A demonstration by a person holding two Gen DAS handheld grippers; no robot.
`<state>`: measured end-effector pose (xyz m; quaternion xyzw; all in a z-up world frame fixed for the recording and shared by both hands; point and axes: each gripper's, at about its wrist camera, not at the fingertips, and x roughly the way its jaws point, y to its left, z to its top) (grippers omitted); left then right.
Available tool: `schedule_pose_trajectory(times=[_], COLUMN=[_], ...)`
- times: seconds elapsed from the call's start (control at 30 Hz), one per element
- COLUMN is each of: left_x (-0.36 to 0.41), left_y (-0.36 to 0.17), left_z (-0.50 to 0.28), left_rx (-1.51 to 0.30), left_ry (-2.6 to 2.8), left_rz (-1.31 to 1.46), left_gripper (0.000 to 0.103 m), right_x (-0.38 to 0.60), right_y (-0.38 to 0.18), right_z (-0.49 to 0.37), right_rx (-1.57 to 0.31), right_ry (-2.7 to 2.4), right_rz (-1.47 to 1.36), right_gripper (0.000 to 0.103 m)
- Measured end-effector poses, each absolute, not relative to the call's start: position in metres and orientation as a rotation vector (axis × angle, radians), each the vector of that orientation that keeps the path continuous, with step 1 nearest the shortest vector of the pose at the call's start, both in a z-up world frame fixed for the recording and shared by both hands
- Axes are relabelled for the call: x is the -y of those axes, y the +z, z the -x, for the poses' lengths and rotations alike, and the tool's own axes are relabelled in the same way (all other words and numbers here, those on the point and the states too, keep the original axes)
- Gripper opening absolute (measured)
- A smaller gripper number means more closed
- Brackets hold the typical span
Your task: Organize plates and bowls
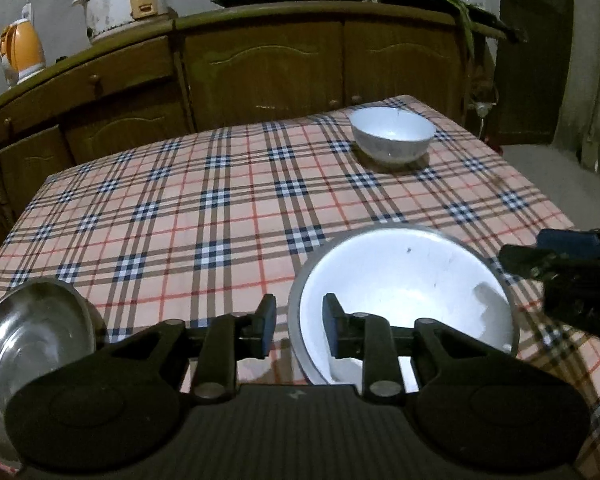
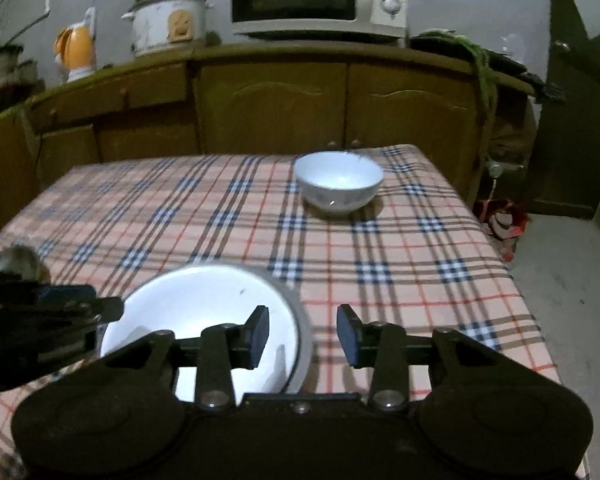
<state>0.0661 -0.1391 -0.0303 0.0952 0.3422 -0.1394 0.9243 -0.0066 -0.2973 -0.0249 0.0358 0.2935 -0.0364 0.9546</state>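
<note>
In the left wrist view, the left gripper point(image 1: 296, 326) is seen with its fingers parted a little, the near-left rim of the large white bowl point(image 1: 416, 280) lying in the gap with no pad seen pressing on it; this bowl sits on the checked tablecloth point(image 1: 204, 216) at about five o'clock, the small white bowl point(image 1: 392, 138) is set well apart at one o'clock near the far edge, and a steel bowl point(image 1: 36, 328) is found at eight o'clock. The right gripper point(image 1: 540, 260) is glimpsed at three o'clock. In the right wrist view, the right gripper point(image 2: 302, 330) is shown with fingers spread, the large white bowl's point(image 2: 200, 304) right rim between them untouched; the small white bowl point(image 2: 338, 180) stands at twelve o'clock, and the left gripper point(image 2: 80, 304) is seen at nine o'clock
</note>
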Motion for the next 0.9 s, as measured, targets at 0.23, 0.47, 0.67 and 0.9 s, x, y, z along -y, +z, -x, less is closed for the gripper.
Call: schedule_pose_trajectory(times=[0.23,0.47,0.67,0.9], left_x=[0.142,0.156,0.169,0.182], left_y=[-0.012,0.003,0.008,0.009], left_z=[-0.084,-0.109,-0.130,-0.148], left_rx=[-0.701,-0.700,-0.695,-0.685], left_ry=[-0.300,-0.318,-0.313,-0.308], left_rz=[-0.138,-0.121,-0.147,-0.181], left_gripper=[0.042,0.051,0.052,0.053], right_x=[0.328,0.354,0.370,0.378], right_y=[-0.008,0.002,0.001,-0.003], right_z=[-0.004,-0.019,-0.036,-0.054], right_rx=[-0.551,-0.524,-0.520,-0.522], right_ry=[-0.094,-0.114,-0.120,-0.117], right_rz=[-0.127,-0.147,-0.157,-0.168], right_gripper=[0.062,0.069,0.069,0.070])
